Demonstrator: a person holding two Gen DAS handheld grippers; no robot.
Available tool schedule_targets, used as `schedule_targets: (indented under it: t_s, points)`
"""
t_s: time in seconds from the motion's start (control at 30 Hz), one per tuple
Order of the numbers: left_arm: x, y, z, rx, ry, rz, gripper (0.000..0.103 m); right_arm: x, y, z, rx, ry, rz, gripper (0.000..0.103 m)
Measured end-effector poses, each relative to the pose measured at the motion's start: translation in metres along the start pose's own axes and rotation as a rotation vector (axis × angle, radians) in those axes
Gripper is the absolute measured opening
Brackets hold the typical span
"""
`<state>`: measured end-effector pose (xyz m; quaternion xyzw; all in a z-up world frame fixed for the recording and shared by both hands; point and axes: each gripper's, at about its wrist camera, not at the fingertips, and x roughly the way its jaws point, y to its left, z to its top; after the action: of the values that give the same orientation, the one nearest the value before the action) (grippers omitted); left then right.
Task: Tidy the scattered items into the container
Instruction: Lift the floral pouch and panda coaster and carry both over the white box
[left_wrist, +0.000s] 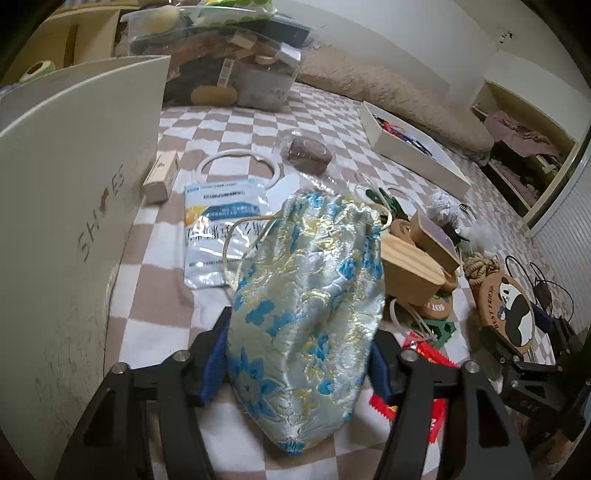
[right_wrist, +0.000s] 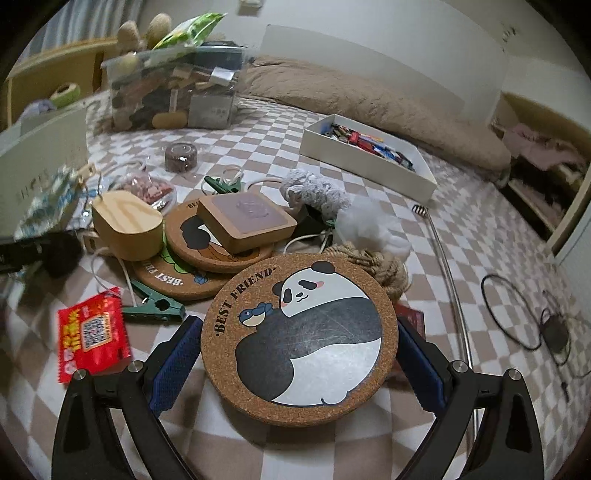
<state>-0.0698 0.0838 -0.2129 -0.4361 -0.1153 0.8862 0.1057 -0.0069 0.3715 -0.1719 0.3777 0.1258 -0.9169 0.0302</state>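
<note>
A pale brocade pouch (left_wrist: 303, 280) with blue and gold flowers sits between the blue pads of my left gripper (left_wrist: 303, 332), which presses it from both sides over the checkered bedspread. My right gripper (right_wrist: 298, 325) is shut on a round cork coaster (right_wrist: 299, 332) printed with a panda and "BEST FRIEND", gripping it by its edges. In the left wrist view that coaster (left_wrist: 506, 314) stands tilted at the right. A white shoe box (left_wrist: 74, 192) stands close on the left. More coasters (right_wrist: 207, 254), a wooden box (right_wrist: 127, 225) and a square wooden block (right_wrist: 245, 221) lie in a pile ahead.
A low white box (right_wrist: 369, 162) with small coloured items lies at the back right, a full clear plastic bin (right_wrist: 173, 92) at the back. A red packet (right_wrist: 92, 332), green clips (right_wrist: 155, 304), a rope coil (right_wrist: 376, 262), a foil sachet (left_wrist: 221, 229) and black cables (right_wrist: 524, 317) are scattered around.
</note>
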Motion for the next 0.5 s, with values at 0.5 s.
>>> schedule_targets:
  t_s: [0.5]
  points:
    - [-0.024, -0.010, 0.000, 0.057, -0.088, 0.009, 0.037, -0.006, -0.005, 0.000, 0.038, -0.008, 0.025, 0.099]
